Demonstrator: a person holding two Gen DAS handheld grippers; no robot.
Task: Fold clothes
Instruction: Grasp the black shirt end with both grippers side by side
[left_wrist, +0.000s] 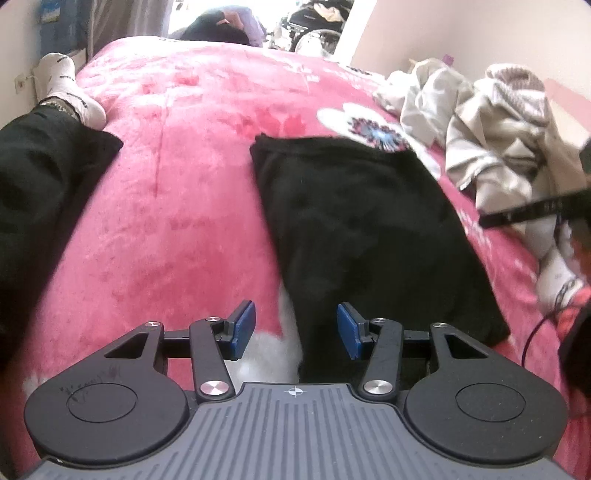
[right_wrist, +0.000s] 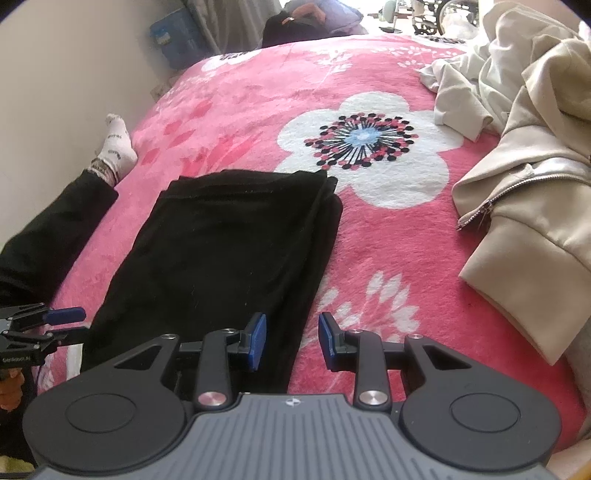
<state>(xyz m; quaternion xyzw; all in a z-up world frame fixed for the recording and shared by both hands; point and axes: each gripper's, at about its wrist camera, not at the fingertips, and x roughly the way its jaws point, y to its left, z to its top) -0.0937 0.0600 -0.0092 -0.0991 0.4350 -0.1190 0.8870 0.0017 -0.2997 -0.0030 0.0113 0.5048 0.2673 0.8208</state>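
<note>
Black garment (right_wrist: 221, 240) folded lengthwise, apparently mid-fold | left gripper (left_wrist: 295, 328), right gripper (right_wrist: 291, 339) spread, pinching nothing | beige clothes pile (right_wrist: 524, 147) left unfolded

Pink floral blanket (right_wrist: 369, 240), folded black garment (right_wrist: 221, 251), beige clothes pile (right_wrist: 535, 184)

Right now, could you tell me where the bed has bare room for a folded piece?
Free: pink floral blanket between the folded black garment and beige zip jacket, plus the far end. Crowded: the right edge's beige clothes heap.
</note>
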